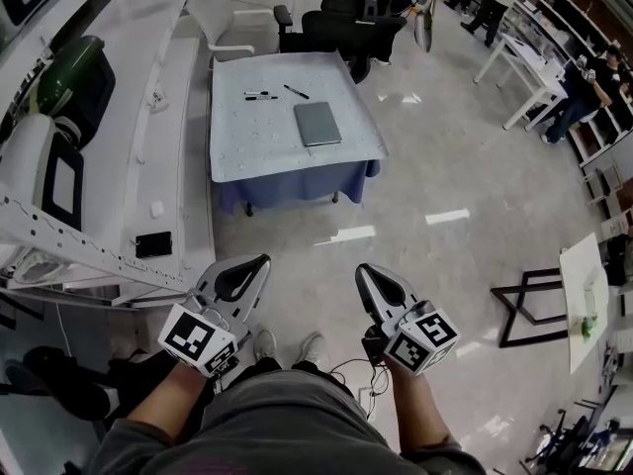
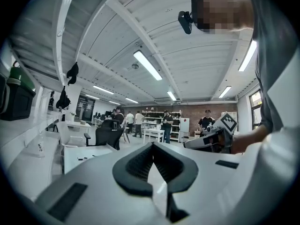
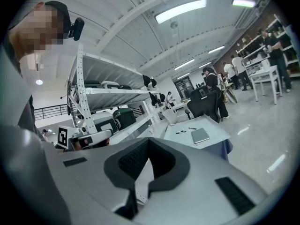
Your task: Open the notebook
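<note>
Containers: a dark green case [image 1: 74, 82] sat on the white shelf rack [image 1: 59, 226] at the left, lid closed, contents not visible. Further cases showed on the same rack in the right gripper view, also closed.

Writing: no legible print anywhere. The only markings were the black-and-white square patterns on the left marker cube [image 1: 198, 337] and the right marker cube [image 1: 423, 338].

Notebook [image 1: 317, 124]: grey cover, closed, lying flat on the white-topped table [image 1: 247, 137] with the blue skirt, towards its right half. Long axis ran away from the person, far end tilted slightly to the left. Two pens [image 1: 259, 95] lay side by side beyond it to the left, apart from it, and a third pen [image 1: 297, 91] lay at an angle just past its far edge, not touching. A white chair [image 1: 232, 23] and a black office chair [image 1: 346, 18] stood behind the table.

Tools: left gripper [image 1: 259, 263] had its jaws pressed together with nothing between them, held about level. Right gripper [image 1: 364, 271] likewise had its jaws together and empty, pointed slightly downward. Both were held close to the person's body, well apart from the table and notebook, over bare floor [image 1: 445, 186].
</note>
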